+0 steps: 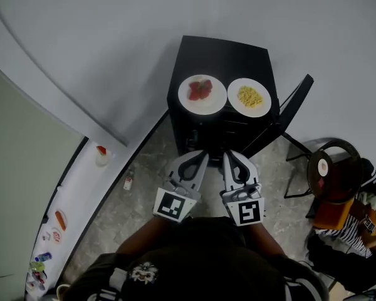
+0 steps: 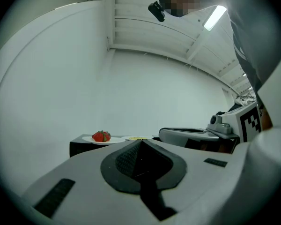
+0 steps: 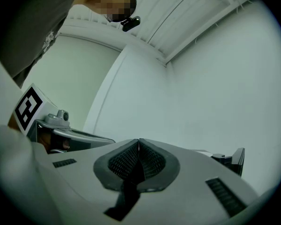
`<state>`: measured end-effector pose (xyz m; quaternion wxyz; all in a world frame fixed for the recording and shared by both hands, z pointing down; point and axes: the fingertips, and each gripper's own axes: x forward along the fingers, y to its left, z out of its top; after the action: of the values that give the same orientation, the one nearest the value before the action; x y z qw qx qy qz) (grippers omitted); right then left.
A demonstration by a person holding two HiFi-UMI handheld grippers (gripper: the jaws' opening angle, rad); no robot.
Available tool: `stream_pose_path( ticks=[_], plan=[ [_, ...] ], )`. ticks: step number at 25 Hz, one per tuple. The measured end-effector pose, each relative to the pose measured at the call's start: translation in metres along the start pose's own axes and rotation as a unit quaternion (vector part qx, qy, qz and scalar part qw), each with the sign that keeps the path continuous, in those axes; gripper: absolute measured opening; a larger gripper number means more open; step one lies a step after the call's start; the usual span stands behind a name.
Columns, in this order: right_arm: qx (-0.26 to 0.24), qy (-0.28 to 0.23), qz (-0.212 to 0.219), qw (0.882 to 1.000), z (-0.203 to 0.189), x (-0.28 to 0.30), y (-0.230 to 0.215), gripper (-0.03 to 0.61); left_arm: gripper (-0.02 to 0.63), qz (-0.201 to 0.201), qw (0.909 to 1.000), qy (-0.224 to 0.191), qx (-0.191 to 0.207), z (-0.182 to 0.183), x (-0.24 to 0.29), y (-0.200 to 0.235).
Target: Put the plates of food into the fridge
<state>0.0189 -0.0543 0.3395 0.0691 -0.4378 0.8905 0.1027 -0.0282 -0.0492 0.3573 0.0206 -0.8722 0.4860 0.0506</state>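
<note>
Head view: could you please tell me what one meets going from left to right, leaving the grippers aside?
White cup with red food → plate of strawberries → plate of yellow food → brown chair.

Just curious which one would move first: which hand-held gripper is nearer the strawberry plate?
Left. The left hand-held gripper points at the strawberry plate from just short of it; the right hand-held gripper is alongside, off toward the plate's right. Neither touches it.

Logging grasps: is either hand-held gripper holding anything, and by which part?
Nothing held: left hand-held gripper and right hand-held gripper are shut, empty.
</note>
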Motion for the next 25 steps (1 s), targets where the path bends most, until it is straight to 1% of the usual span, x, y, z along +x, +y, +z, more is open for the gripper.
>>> stream_pose_path(
  ticks=[4, 7, 12, 17, 25],
  plan=[
    [-0.002, -0.001, -0.017, 1.0, 0.0, 0.007, 0.001, 0.025, 0.021, -0.011, 0.9999, 0.0, -0.001, 0.0, 0.002, 0.013],
    [-0.001, -0.002, -0.021, 1.0, -0.001, 0.012, 0.0, 0.025, 0.021, -0.013, 0.9999, -0.001, 0.001, 0.0, 0.006, 0.019],
    [0.0, -0.004, -0.025, 1.0, -0.001, 0.015, -0.016, 0.025, 0.021, -0.014, 0.9999, 0.008, -0.001, -0.003, 0.019, 0.019],
    [-0.004, 0.006, -0.015, 1.0, -0.01, 0.019, -0.037, 0.025, 0.021, 0.001, 0.9998, 0.018, -0.003, -0.006, 0.035, 0.014],
    [0.005, 0.008, 0.012, 1.0, -0.011, 0.021, -0.065, 0.025, 0.021, 0.045, 0.9988, 0.02, -0.001, -0.006, 0.058, 0.012]
  ],
)
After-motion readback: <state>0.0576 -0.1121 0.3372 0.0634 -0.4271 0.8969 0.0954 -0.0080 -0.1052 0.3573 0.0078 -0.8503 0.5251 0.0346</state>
